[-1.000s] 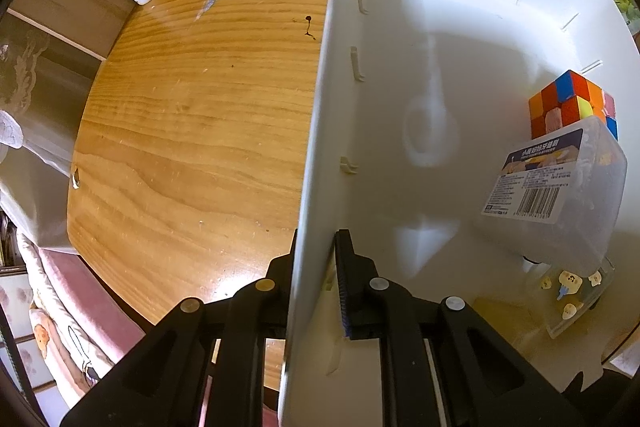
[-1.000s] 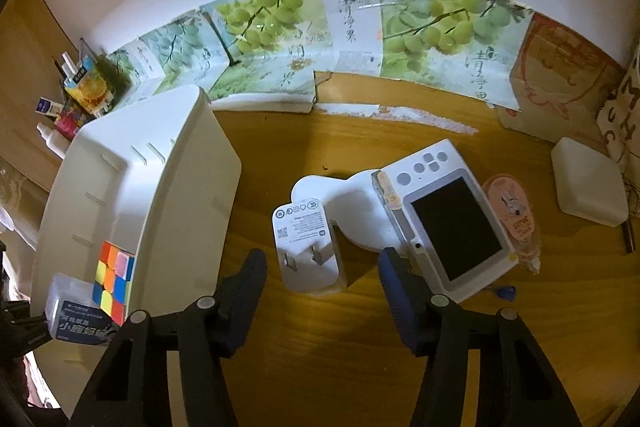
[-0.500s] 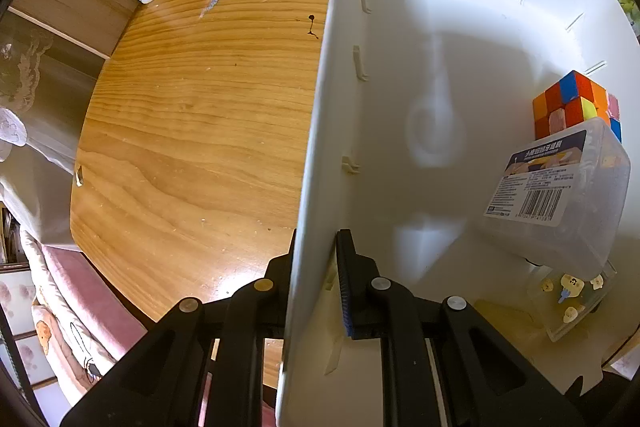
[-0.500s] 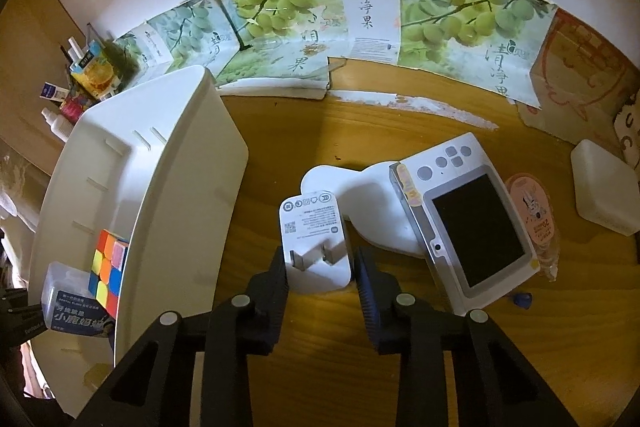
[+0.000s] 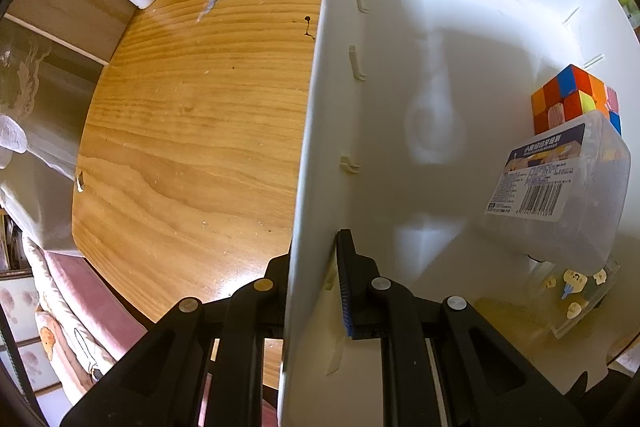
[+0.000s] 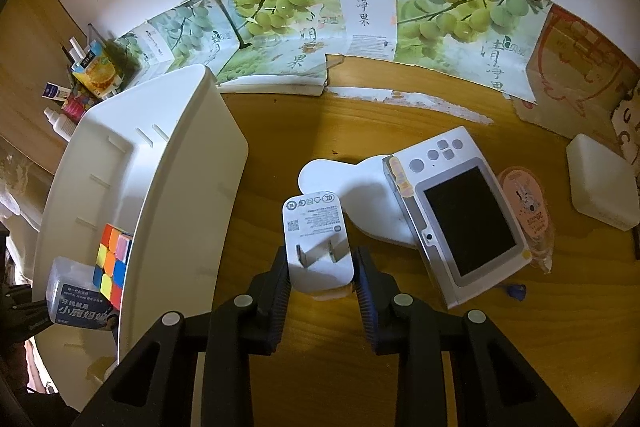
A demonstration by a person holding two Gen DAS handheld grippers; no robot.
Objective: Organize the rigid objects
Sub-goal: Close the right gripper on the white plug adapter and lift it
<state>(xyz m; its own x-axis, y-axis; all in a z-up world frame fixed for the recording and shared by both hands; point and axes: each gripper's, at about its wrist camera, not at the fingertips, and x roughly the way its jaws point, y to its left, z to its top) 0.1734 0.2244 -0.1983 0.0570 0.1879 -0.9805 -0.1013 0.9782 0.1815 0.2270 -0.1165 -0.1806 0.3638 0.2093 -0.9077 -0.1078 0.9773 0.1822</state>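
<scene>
Straddling the white charger (image 6: 318, 243) at lower centre, prongs up and long axis running up-frame, the right hand-held gripper (image 6: 322, 281) looks clenched on it, while the left hand-held gripper (image 5: 312, 267) clamps the bin (image 6: 188, 187) wall at left.

Warm, dim indoor light; my views bow hard at their black fisheye corners, glare streaks the desk (image 5: 208, 27), edges go soft.
</scene>
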